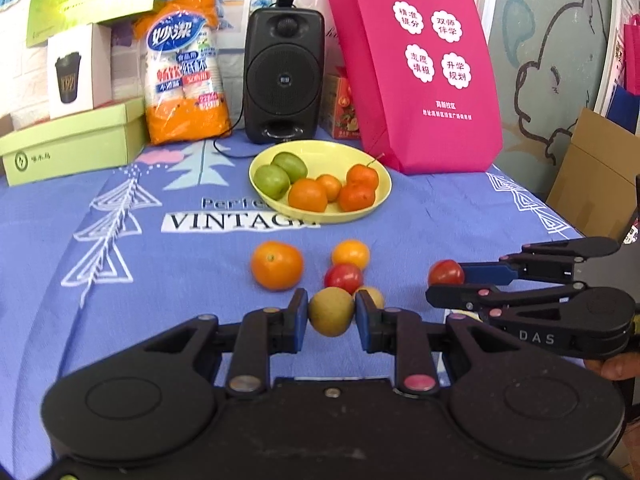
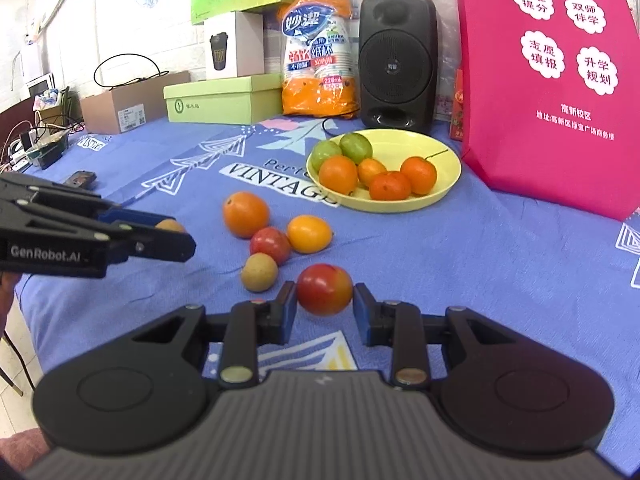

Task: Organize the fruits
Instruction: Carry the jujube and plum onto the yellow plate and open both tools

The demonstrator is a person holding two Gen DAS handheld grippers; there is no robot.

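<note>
While the left gripper clamps a brown longan above the blue cloth, loose fruit lies before the yellow plate. Right-wrist view: right gripper clamps a red tomato.

Bright, even light; fisheye-warped, dark corners

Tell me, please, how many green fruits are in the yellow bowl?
2: both lie side by side at the back left of the yellow bowl, one nearer, the other behind it. Others could hide behind the oranges.
</note>
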